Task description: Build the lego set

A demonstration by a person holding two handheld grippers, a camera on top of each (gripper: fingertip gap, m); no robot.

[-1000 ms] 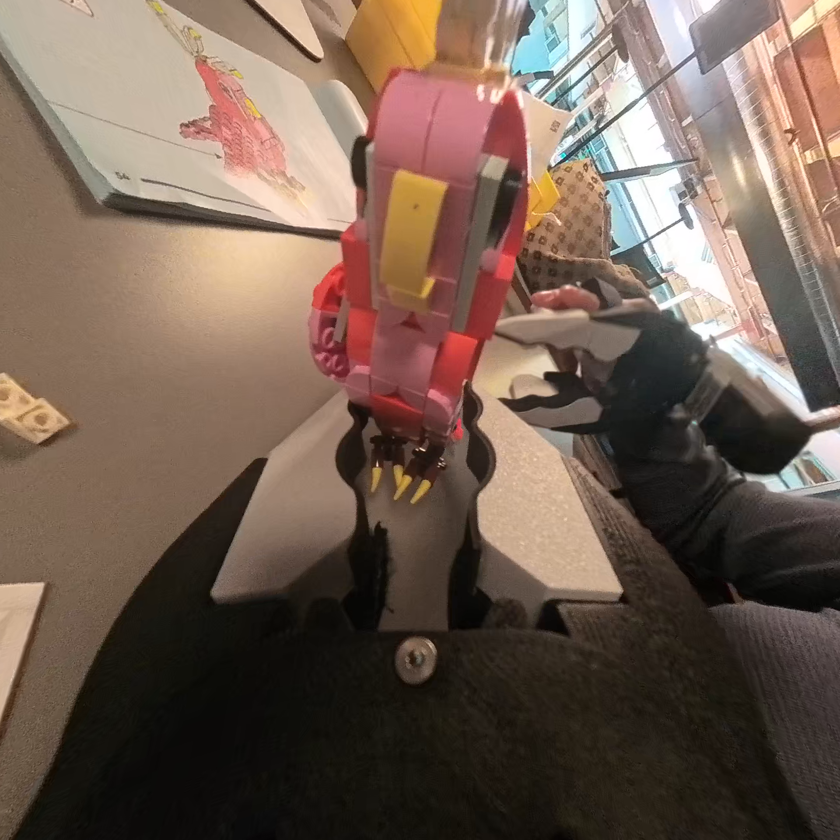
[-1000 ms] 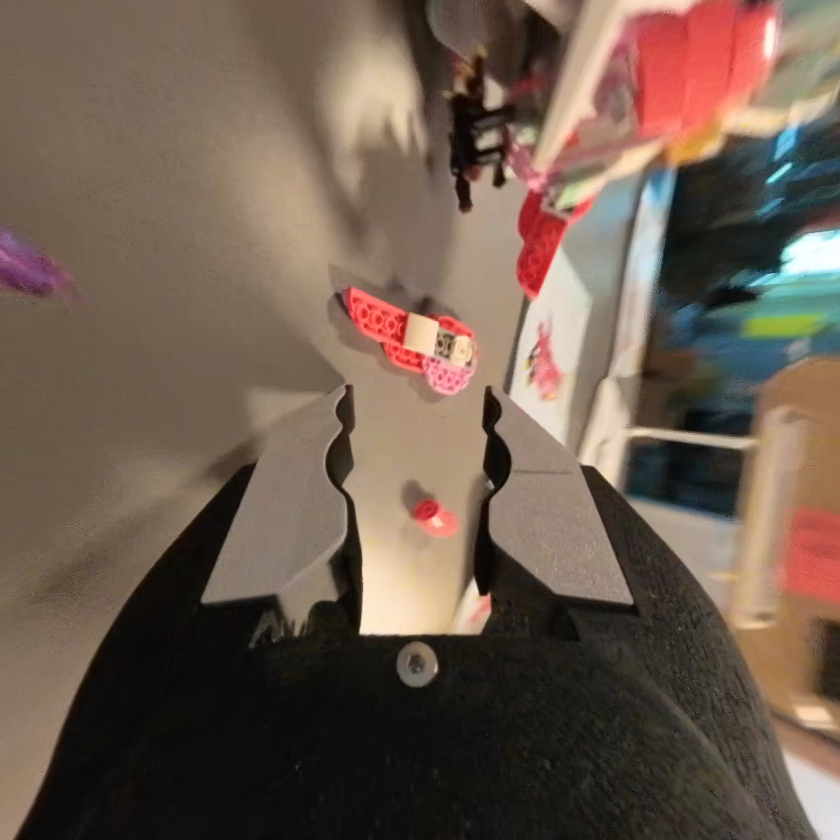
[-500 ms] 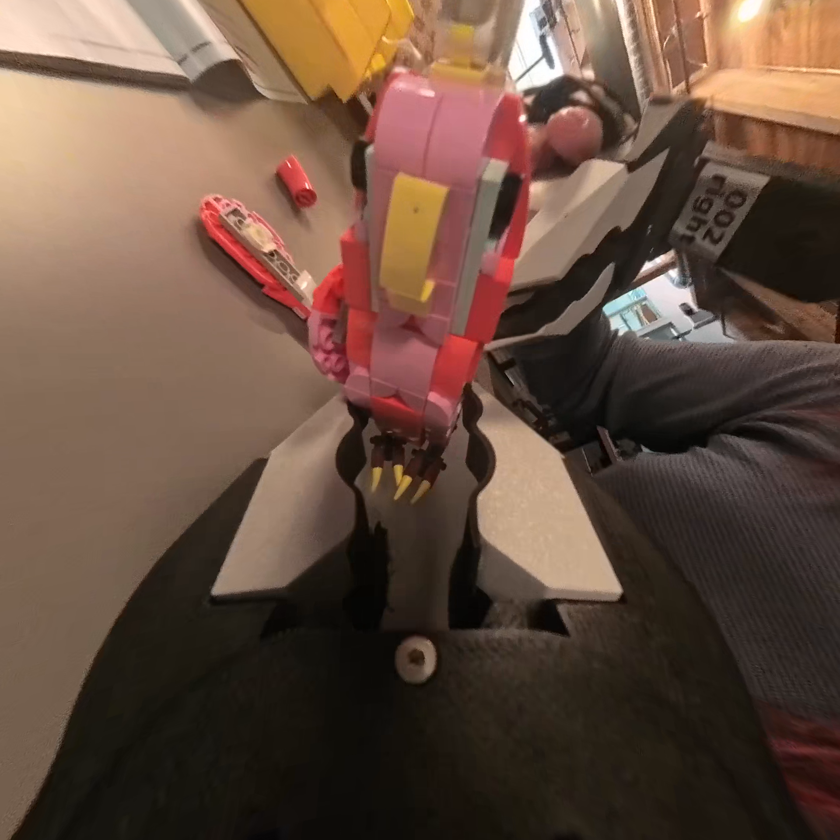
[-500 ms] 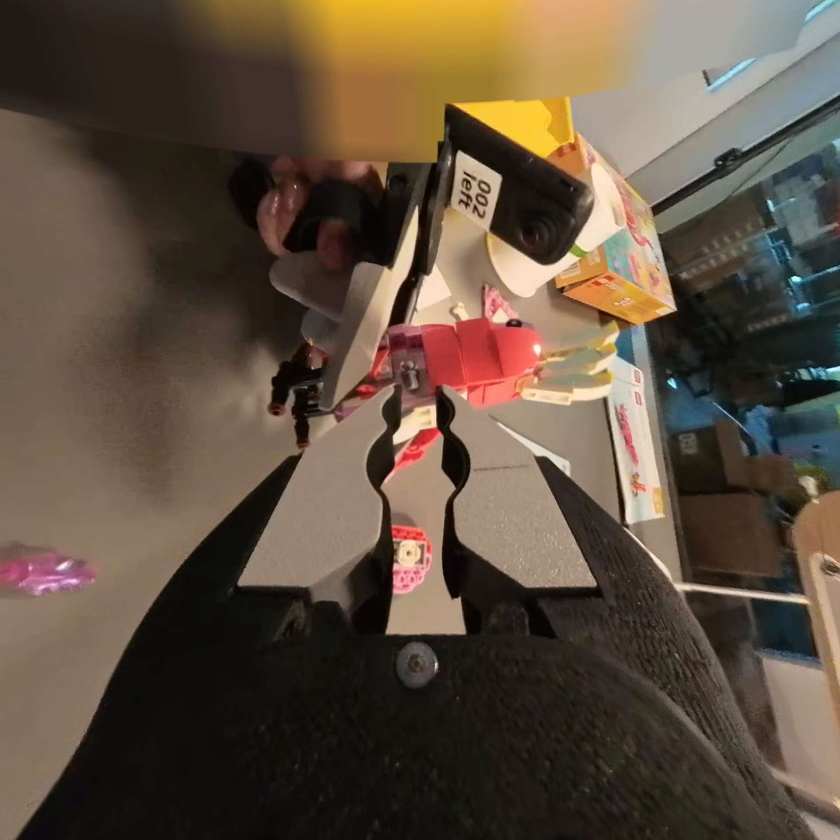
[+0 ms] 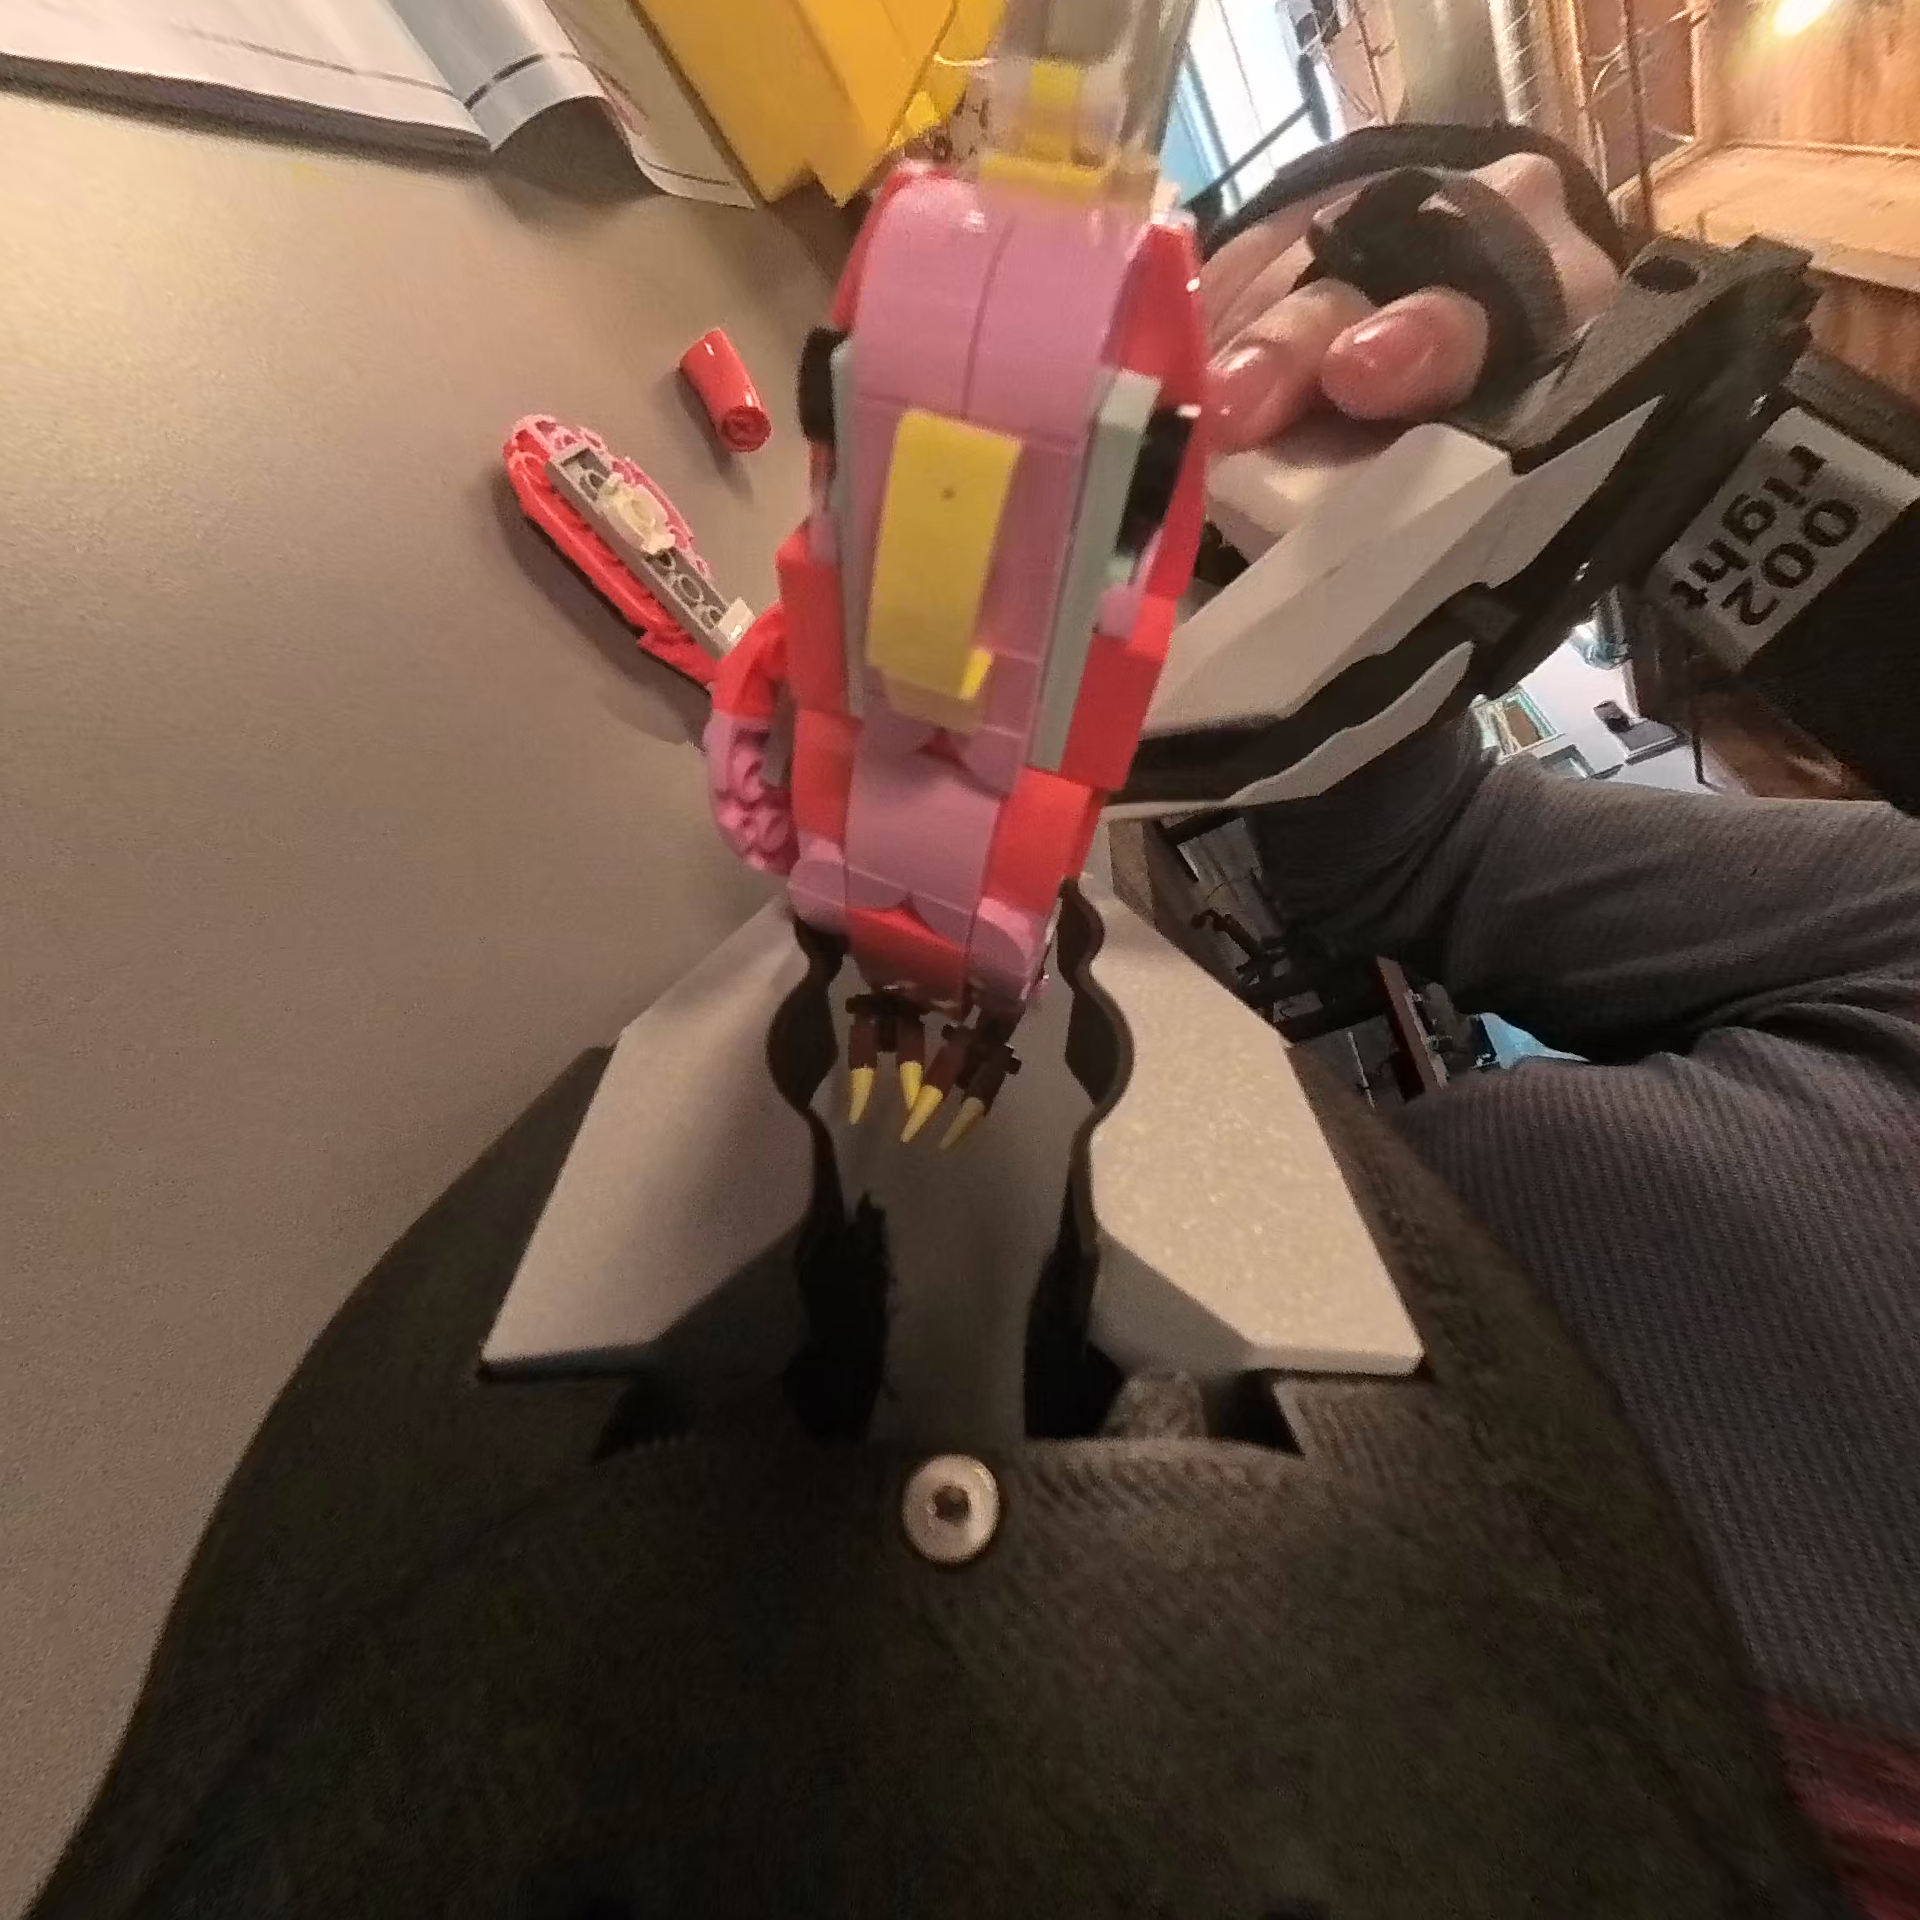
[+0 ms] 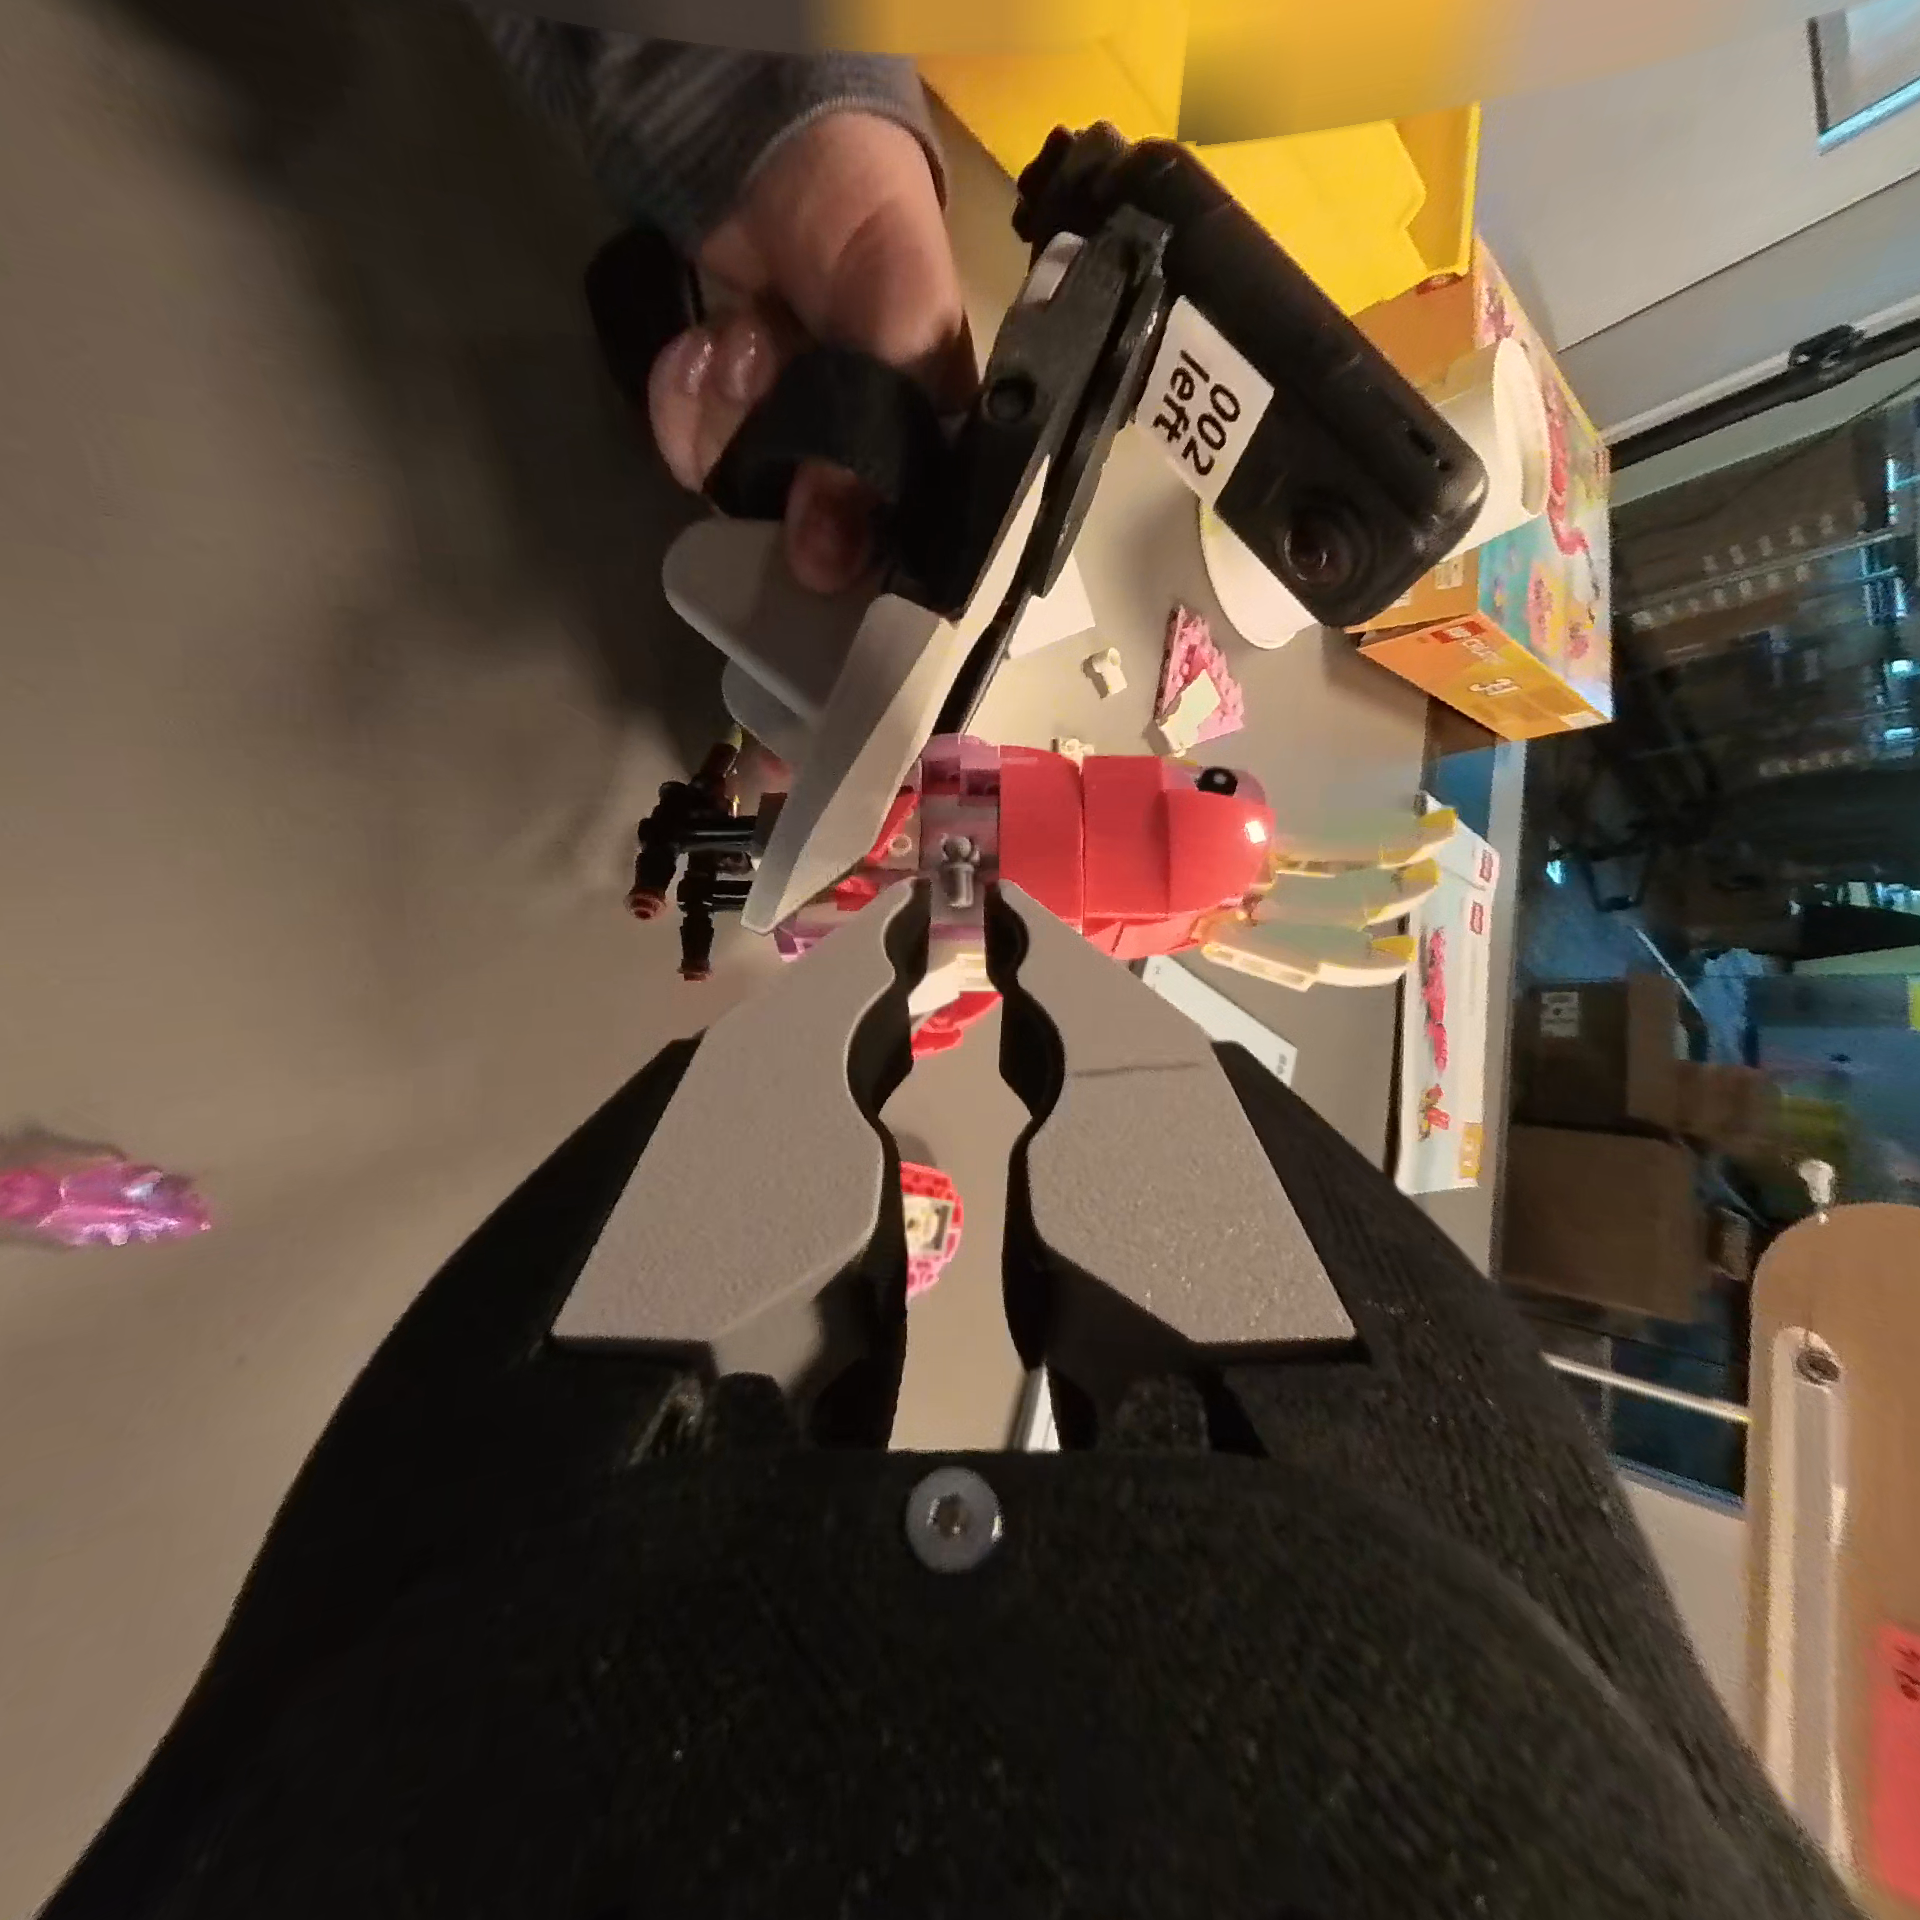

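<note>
My left gripper point(image 5: 940, 935) is shut on the lower end of a pink and red brick-built bird point(image 5: 987, 540) and holds it above the grey table point(image 5: 260, 831). The bird's brown claws with yellow tips hang between the pads. In the right wrist view the bird point(image 6: 1132, 862) lies sideways, with pale tail feathers to the right and the left gripper's finger point(image 6: 862, 790) on it. My right gripper point(image 6: 956, 909) has its tips closed about a small grey peg piece point(image 6: 956, 873) on the bird's side. It also shows in the left wrist view point(image 5: 1195, 675) against the bird's right flank.
A red wing piece with a grey plate point(image 5: 613, 551) and a small red cylinder point(image 5: 724, 390) lie on the table. A yellow box point(image 5: 831, 83) and a booklet point(image 5: 260, 73) are at the back. Toy boxes point(image 6: 1486, 644), a pink plate point(image 6: 1205, 686) and a pink wrapper point(image 6: 94, 1195) lie around. My right fingertips sit around 4 cm from my left ones. The pink wrapper point(image 6: 94, 1195) is about 12 cm from my left fingertips.
My right gripper left the loose pieces on the table, came up to the bird's side and narrowed its jaws about the grey peg. The left gripper kept hold of the bird and swung round.
</note>
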